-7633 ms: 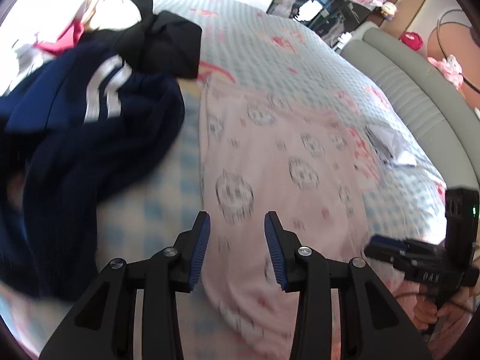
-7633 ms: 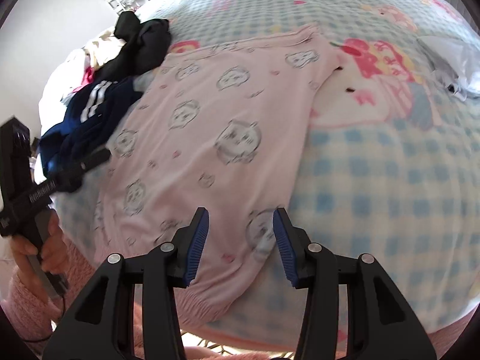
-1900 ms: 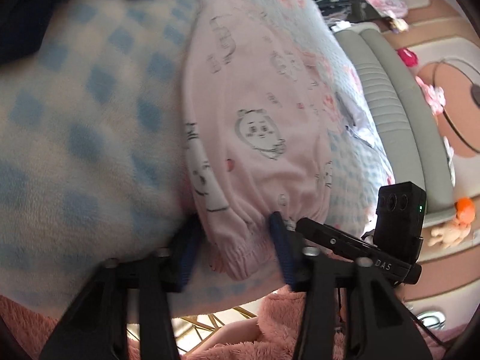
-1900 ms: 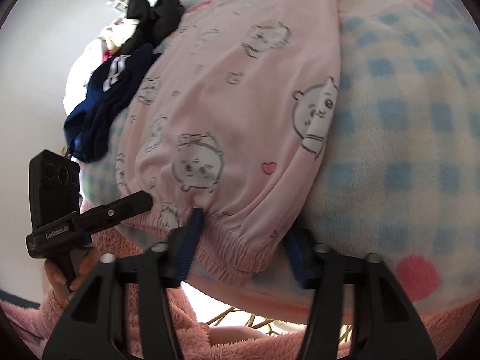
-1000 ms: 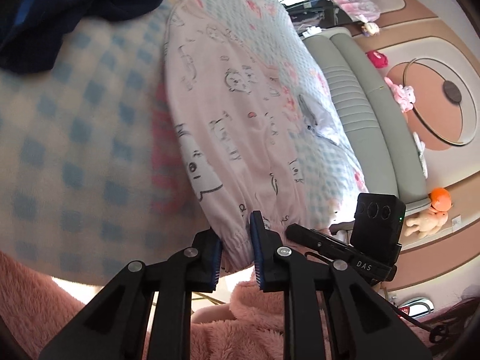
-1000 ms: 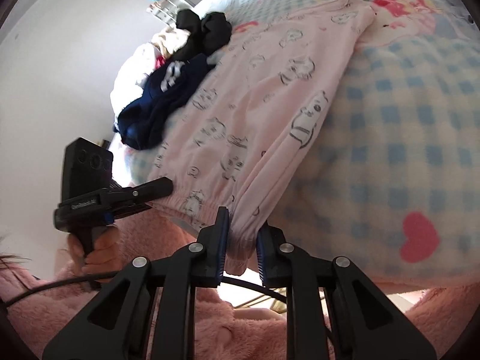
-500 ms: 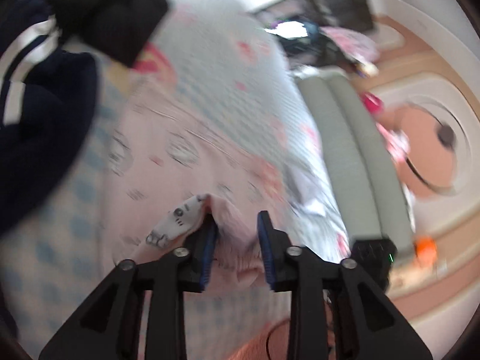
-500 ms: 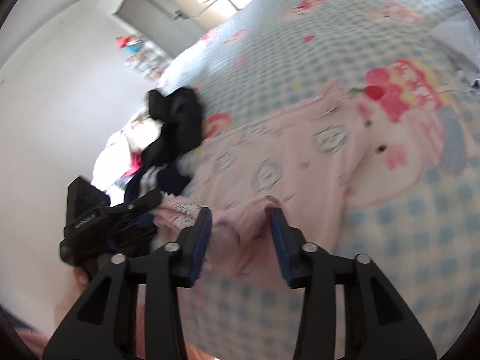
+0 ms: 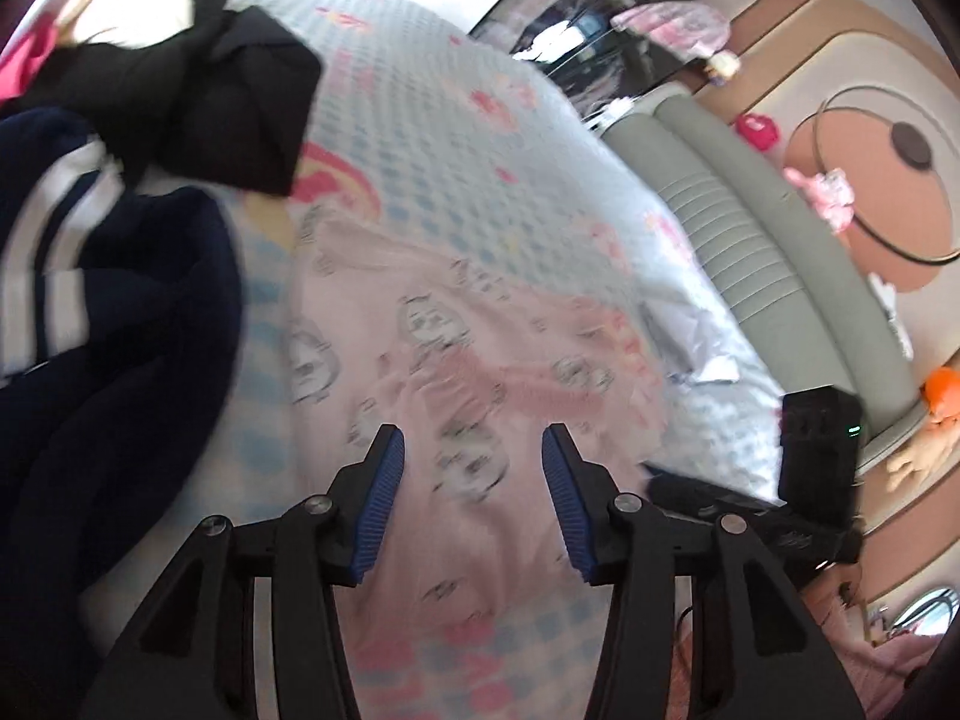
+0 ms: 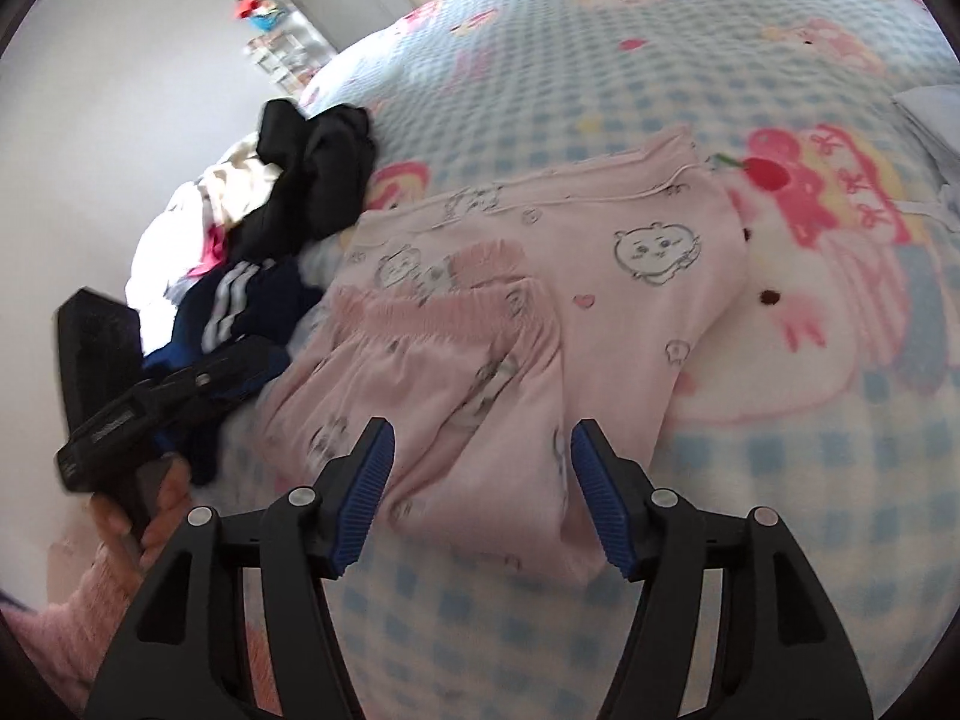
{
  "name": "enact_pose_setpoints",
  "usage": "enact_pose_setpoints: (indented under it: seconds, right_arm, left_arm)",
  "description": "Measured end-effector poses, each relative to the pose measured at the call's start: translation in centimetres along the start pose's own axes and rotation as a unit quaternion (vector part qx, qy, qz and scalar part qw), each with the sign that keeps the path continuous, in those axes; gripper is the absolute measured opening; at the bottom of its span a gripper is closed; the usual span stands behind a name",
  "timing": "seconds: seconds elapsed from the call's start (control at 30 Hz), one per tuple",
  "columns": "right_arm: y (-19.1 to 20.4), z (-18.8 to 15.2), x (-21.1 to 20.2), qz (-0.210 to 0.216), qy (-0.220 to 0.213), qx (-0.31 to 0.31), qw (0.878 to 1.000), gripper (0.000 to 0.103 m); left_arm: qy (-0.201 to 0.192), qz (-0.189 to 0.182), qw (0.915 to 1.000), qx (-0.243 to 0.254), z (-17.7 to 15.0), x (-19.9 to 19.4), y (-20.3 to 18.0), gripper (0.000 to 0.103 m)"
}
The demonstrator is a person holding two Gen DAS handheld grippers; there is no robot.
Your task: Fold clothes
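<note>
Pink pajama pants (image 10: pixel 540 360) lay folded once on the bed (image 10: pixel 750 480), just ahead of both hand-held grippers. Left hand-held gripper (image 9: pixel 471 468) and right hand-held gripper (image 10: pixel 483 462) had just been opening, empty. Further folds and the dark clothes pile (image 10: pixel 252 300), ahead and left, remained.

Blue-checked cartoon blanket (image 10: pixel 750 90), grey padded headboard (image 9: pixel 798 276), orange toy (image 9: pixel 942 390) beside it.

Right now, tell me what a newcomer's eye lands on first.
The pink cartoon-print pajama pants lie folded over themselves on the blue checked blanket, their gathered waistband on top. To their left sits a heap of dark clothes. Both hand-held grippers, left and right, stand open over the pants.
</note>
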State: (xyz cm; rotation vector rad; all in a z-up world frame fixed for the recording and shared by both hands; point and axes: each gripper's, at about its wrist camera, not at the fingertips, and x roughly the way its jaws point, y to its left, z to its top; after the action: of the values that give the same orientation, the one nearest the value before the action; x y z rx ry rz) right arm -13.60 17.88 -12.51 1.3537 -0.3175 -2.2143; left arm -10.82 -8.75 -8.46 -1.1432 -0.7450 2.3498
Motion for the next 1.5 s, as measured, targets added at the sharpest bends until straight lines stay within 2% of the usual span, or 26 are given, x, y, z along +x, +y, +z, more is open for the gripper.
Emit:
enact_pose_setpoints:
  seconds: [0.07, 0.17, 0.2, 0.27, 0.33, 0.37, 0.4, 0.43, 0.53, 0.67, 0.8, 0.83, 0.87, 0.9, 0.93, 0.97, 1.0, 1.07, 1.1, 1.23, 1.27, 1.33, 1.4, 1.5]
  right_arm:
    - [0.0, 0.5, 0.3, -0.009, -0.019, 0.008, 1.000, 0.064]
    - [0.2, 1.0, 2.0, -0.020, 0.016, -0.004, 1.000, 0.064]
    - [0.2, 1.0, 2.5, -0.024, 0.033, -0.010, 0.999, 0.064]
    - [0.6, 0.2, 2.6, -0.008, 0.047, -0.032, 0.998, 0.062]
    - [0.9, -0.2, 2.4, 0.002, 0.049, -0.055, 0.997, 0.044]
    - [1.1, -0.3, 2.3, 0.003, 0.048, -0.064, 0.997, 0.038]
    - [1.3, -0.3, 2.1, 0.005, 0.047, -0.073, 0.996, 0.027]
    - [1.5, -0.4, 2.0, 0.006, 0.046, -0.082, 0.996, 0.016]
    - [1.7, 0.4, 1.9, 0.007, 0.038, -0.092, 0.995, 0.009]
    - [3.0, 2.6, 0.1, 0.013, -0.012, -0.102, 0.995, 0.009]
    - [3.8, 6.0, -2.0, 0.005, -0.078, -0.109, 0.991, 0.009]
    - [3.6, 6.9, -1.7, -0.001, -0.082, -0.103, 0.991, 0.013]
    - [3.3, 7.6, -1.0, -0.007, -0.076, -0.096, 0.992, 0.014]
    - [2.6, 8.3, 0.7, -0.022, -0.056, -0.087, 0.994, 0.024]
    - [1.8, 8.6, 2.2, -0.039, -0.038, -0.075, 0.996, 0.031]
    - [1.0, 8.9, 3.6, -0.055, -0.019, -0.063, 0.996, 0.031]
    - [-0.3, 8.9, 5.4, -0.067, 0.013, -0.037, 0.997, 0.031]
    - [-1.5, 8.6, 6.0, -0.048, 0.027, -0.005, 0.998, 0.031]
    - [-1.7, 8.2, 5.2, -0.032, 0.015, 0.002, 0.999, 0.031]
    - [-1.9, 6.6, 1.6, -0.031, -0.022, 0.008, 0.999, 0.051]
    - [-2.0, 6.2, 0.8, -0.030, -0.028, 0.013, 0.999, 0.052]
    - [-2.6, 4.8, -0.7, -0.029, -0.028, 0.037, 0.999, 0.053]
    - [-3.1, 3.3, -1.2, -0.022, -0.023, 0.053, 0.998, 0.055]
    - [-3.8, 1.3, -0.4, -0.019, -0.006, 0.066, 0.998, 0.064]
  left_arm:
    - [0.003, 0.040, 0.9991, 0.011, 0.7, 0.8, 0.1, 0.049]
    - [0.017, 0.095, 0.9951, 0.023, 1.5, 1.8, 0.6, 0.050]
    - [0.026, 0.095, 0.9948, 0.025, 1.6, 2.1, 0.9, 0.051]
    - [0.047, 0.072, 0.9957, 0.037, 1.2, 2.3, 0.8, 0.051]
    - [0.058, 0.058, 0.9942, 0.070, 0.6, 2.3, -0.2, 0.049]
    - [0.065, 0.053, 0.9925, 0.089, 0.3, 2.4, -0.8, 0.049]
    - [0.075, 0.064, 0.9896, 0.105, 0.1, 2.9, -1.1, 0.046]
    - [0.082, 0.076, 0.9873, 0.113, 0.1, 3.4, -1.3, 0.028]
    - [0.088, 0.078, 0.9878, 0.102, 0.8, 4.2, -1.3, 0.011]
    - [0.048, 0.061, 0.9896, 0.121, 3.1, 2.6, -3.4, 0.010]
    - [-0.005, 0.057, 0.9880, 0.144, 7.2, 1.2, -5.7, 0.010]
    - [-0.012, 0.065, 0.9873, 0.144, 8.2, 1.6, -5.9, 0.011]
    - [-0.002, 0.066, 0.9890, 0.133, 8.9, 2.7, -5.2, 0.011]
    - [0.008, 0.066, 0.9904, 0.121, 9.6, 3.9, -4.5, 0.020]
    - [0.019, 0.067, 0.9916, 0.109, 10.2, 5.0, -3.8, 0.038]
    - [0.033, 0.081, 0.9924, 0.086, 10.5, 6.6, -2.4, 0.046]
    - [0.052, 0.093, 0.9923, 0.062, 10.5, 8.1, -0.9, 0.047]
    - [0.078, 0.118, 0.9894, 0.032, 10.1, 9.8, 1.0, 0.046]
    - [0.068, 0.115, 0.9905, 0.032, 9.7, 9.2, 0.9, 0.046]
    - [-0.004, 0.096, 0.9951, 0.020, 7.5, 4.5, 0.1, 0.050]
    - [-0.019, 0.094, 0.9953, 0.012, 6.8, 3.3, 0.0, 0.052]
    - [-0.024, 0.080, 0.9963, -0.019, 4.9, 1.4, 0.5, 0.054]
    - [-0.004, 0.067, 0.9969, -0.041, 3.2, 1.2, 0.9, 0.056]
    - [0.009, 0.088, 0.9948, -0.051, 1.4, 1.8, 1.3, 0.063]
